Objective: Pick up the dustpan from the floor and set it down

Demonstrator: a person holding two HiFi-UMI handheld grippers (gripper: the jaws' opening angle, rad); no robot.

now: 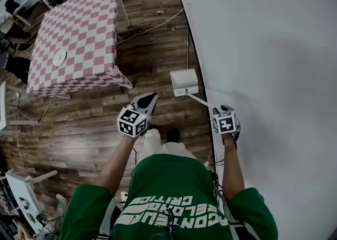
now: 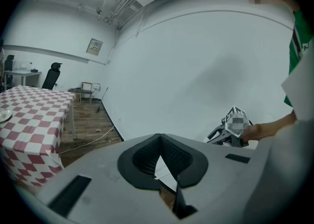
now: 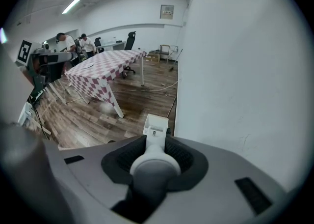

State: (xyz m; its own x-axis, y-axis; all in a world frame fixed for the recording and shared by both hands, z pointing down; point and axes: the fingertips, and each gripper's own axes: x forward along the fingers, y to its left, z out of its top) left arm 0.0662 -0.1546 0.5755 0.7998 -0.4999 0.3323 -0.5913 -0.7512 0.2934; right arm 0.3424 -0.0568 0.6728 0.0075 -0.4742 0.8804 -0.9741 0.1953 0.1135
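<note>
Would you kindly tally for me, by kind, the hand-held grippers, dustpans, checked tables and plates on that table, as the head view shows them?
Hand-held grippers: 2 (left hand-held gripper, right hand-held gripper)
dustpan: 1
checked table: 1
plate: 1
Total: 5

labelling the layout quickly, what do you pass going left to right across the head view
white plate → left gripper → dustpan → right gripper, which grips the dustpan's handle
</note>
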